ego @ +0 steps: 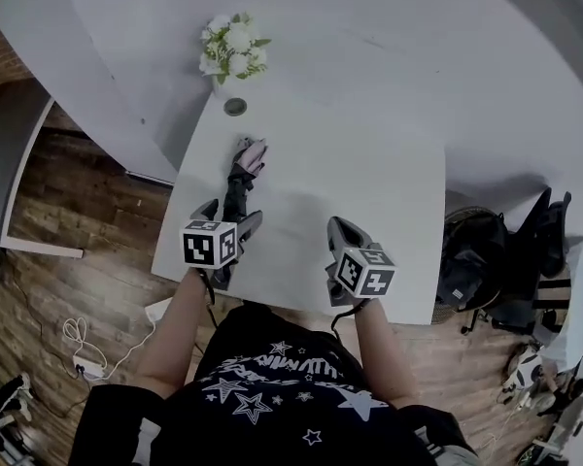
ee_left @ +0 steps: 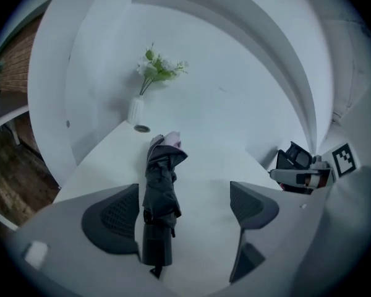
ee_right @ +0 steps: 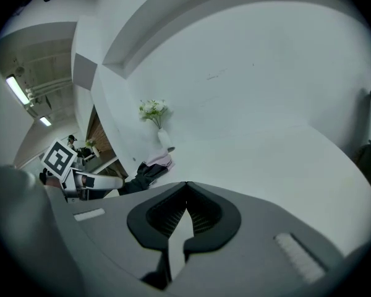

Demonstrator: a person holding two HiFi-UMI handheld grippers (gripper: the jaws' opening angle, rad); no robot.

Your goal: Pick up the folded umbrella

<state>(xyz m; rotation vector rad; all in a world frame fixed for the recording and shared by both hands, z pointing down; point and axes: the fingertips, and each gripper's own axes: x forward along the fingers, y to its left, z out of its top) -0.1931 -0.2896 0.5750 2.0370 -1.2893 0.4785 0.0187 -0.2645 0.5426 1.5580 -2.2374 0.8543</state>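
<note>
Folded umbrella (ee_left: 161,197), by the table's (ego: 369,163) left edge: grasp step, left gripper (ee_left: 182,212) jaws released astride its near end; next, clench and lift; right gripper (ee_right: 184,218) jaws clenched, empty.

The folded umbrella's (ego: 237,184) near end was hidden behind the left gripper's (ego: 228,215) fingers, under its marker cube (ego: 210,245).

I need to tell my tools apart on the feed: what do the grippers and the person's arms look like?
The left gripper and right gripper look alike: dark grey tongs, each carrying a white cube printed with black square markers. The tong pads are dark with a meshed face. The person wears a black top with white stars, and no sleeves cover the forearms.
</note>
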